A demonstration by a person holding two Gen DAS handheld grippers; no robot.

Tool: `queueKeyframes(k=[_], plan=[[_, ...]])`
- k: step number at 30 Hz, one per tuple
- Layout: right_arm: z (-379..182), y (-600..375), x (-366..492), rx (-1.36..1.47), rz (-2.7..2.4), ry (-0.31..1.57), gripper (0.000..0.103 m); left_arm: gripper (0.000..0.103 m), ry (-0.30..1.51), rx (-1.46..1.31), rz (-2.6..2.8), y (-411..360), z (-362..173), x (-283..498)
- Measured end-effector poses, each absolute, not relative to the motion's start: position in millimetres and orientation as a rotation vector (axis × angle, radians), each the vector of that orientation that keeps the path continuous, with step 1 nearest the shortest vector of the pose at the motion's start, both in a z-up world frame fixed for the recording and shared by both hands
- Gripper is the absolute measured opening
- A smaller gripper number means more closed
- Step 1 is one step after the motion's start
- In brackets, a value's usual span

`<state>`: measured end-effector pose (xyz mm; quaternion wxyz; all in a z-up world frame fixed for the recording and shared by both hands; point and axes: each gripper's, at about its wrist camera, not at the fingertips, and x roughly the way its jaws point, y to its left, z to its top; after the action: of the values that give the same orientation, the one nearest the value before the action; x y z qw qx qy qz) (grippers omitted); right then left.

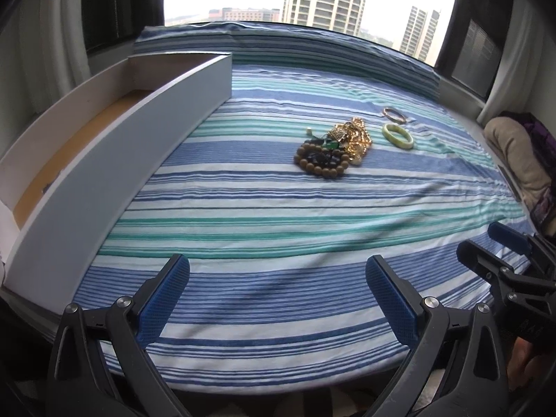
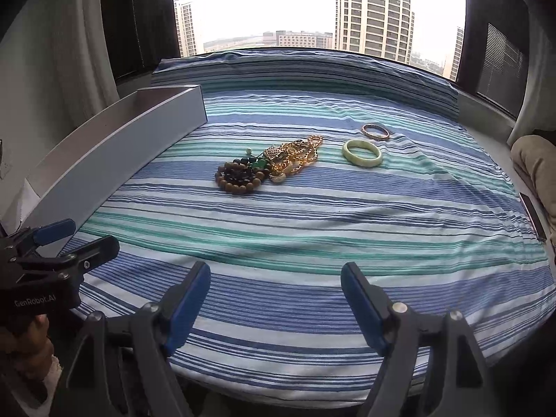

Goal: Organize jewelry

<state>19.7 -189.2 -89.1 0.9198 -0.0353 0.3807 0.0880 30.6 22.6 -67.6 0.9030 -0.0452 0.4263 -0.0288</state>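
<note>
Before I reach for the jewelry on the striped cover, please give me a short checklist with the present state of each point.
1. Left gripper open, nothing between the pads: ok.
2. Right gripper open, nothing held: ok.
3. Green bangle lies apart from the pile: ok.
4. Thin reddish bangle lies apart, beyond the green one: ok.
5. Gold chains free of the wooden bead bracelet: not ok, they lie tangled in one heap.
6. White drawer open to receive pieces: ok.

Both wrist views look down across the striped bedcover [image 1: 278,208] toward the window [image 2: 312,7], sharing its jewelry pile [image 1: 333,149].
</note>
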Motion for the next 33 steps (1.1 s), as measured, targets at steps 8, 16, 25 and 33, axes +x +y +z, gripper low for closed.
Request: queueKeyframes(k=[8, 16, 25, 33], plan=[[-97, -195, 24, -0.045, 0.175, 0.800, 0.079, 0.101, 0.902, -0.095, -0.049, 25, -75, 40], [-105, -202, 31, -0.025, 0.175, 0.819, 0.079, 0.101, 0.900, -0.076, -0.108, 27, -80, 84], [-115, -211, 39, 0.005, 0.182, 0.843, 0.079, 0.076, 0.946, -0.055, -0.293, 6, -97, 194], [-121, -224, 43, 0.033, 0.172, 0.861, 0.079, 0.036, 1.010, -0.005, -0.348, -9, -134, 239]])
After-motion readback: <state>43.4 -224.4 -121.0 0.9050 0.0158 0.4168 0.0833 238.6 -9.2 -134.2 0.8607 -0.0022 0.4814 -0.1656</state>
